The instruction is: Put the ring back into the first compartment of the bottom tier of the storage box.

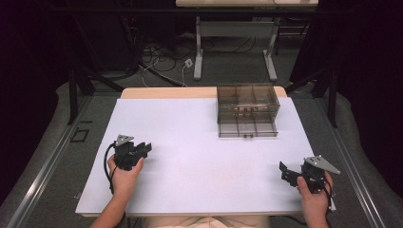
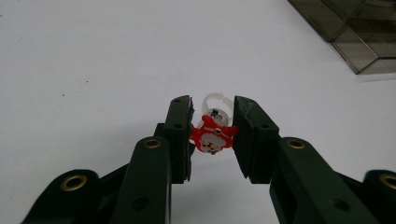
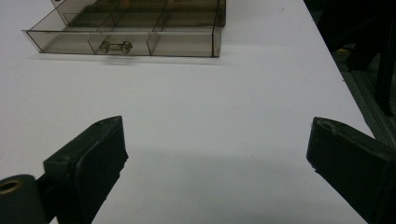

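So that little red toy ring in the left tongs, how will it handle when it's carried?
The red toy ring looks like small plastic, so probably very light and stiff. The left tongs pinch only its figure, so it might twist or slip. Its thin clear band may snap if squeezed.

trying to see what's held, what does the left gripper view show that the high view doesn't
Left gripper view alone: a small red and white toy ring pinched between the left tool's jaws, its clear band sticking up behind. High view alone: the right tool with jaws apart, both hands, and the floor beyond the table. Both: the white table and the smoky clear drawer box, its bottom drawer pulled out.
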`<state>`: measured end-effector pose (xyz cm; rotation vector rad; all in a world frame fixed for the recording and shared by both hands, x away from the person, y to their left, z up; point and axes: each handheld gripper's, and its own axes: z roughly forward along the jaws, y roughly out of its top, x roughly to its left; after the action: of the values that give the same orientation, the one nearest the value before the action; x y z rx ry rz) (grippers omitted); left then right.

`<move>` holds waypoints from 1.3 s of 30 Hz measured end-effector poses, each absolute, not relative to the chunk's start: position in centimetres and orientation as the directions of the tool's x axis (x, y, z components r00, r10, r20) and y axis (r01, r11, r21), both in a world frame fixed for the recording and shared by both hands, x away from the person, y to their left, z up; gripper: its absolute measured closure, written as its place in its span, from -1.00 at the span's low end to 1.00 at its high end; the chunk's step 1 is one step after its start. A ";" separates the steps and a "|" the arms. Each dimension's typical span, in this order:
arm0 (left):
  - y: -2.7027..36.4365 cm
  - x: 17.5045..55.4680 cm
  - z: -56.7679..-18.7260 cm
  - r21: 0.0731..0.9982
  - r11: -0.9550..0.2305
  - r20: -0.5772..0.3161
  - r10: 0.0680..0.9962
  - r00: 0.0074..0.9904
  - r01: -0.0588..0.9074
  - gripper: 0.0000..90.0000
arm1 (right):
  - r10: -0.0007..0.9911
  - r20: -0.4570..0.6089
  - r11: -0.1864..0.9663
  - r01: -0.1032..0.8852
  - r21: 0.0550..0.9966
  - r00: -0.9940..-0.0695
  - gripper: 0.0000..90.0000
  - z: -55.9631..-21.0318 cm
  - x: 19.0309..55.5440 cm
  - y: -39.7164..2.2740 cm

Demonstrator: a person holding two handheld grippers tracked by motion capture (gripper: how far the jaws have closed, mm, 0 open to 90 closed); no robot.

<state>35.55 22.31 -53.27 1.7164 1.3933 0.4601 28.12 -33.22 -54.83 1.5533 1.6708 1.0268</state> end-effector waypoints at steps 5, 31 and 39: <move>21.9 35.3 -52.9 0.806 -0.037 -0.191 0.928 0.319 0.591 0.51 | 0.992 0.063 -0.001 0.499 0.867 -0.109 -0.90 -54.9 28.2 -33.2; 19.6 36.0 -51.4 0.807 -0.027 -0.244 0.894 0.375 0.590 0.52 | 0.992 0.063 -0.001 0.502 0.865 -0.107 -0.90 -55.1 28.1 -33.1; 18.4 36.9 -50.6 0.809 -0.036 -0.243 0.888 0.390 0.587 0.52 | 0.993 0.066 -0.005 0.504 0.863 -0.103 -0.90 -55.1 28.0 -33.0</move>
<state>36.92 18.41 -50.63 1.7298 1.3007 0.4112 28.05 -33.03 -55.08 1.5616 1.6669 1.0281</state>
